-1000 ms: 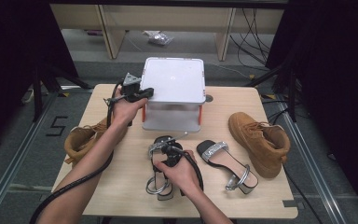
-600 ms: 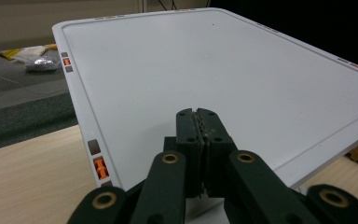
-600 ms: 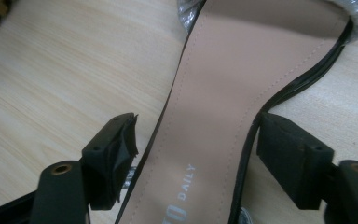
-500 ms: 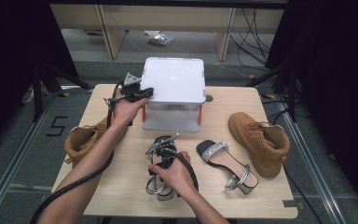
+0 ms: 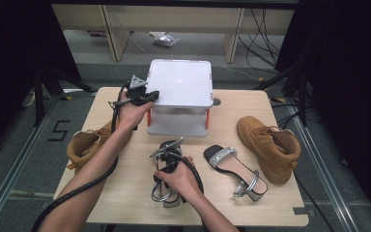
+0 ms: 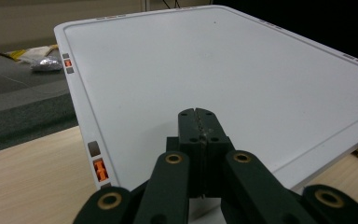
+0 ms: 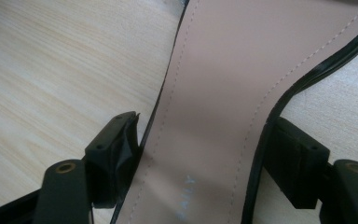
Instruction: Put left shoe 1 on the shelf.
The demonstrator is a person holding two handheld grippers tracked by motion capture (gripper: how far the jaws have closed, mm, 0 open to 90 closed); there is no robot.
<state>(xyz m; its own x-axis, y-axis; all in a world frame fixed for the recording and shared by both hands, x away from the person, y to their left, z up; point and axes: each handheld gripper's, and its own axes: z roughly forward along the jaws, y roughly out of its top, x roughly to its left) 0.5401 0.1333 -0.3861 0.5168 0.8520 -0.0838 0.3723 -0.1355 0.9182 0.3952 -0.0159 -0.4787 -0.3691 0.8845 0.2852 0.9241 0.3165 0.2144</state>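
Between the right gripper's [image 7: 200, 161] wide-set jaws: black sandal [image 7: 223, 93], insole up on the table [image 7: 51, 60], edges just at the pads. Best closed squarely across the sole's waist. Farther off, left gripper [image 6: 198, 122], clenched empty, over the white box lid [image 6: 214, 70].

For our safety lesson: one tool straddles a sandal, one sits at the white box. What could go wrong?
The right tool stands open astride the black sandal, not gripping it; lifting now would likely leave it behind. The shut left tool sits at the edge of the white box; a push might slide it.
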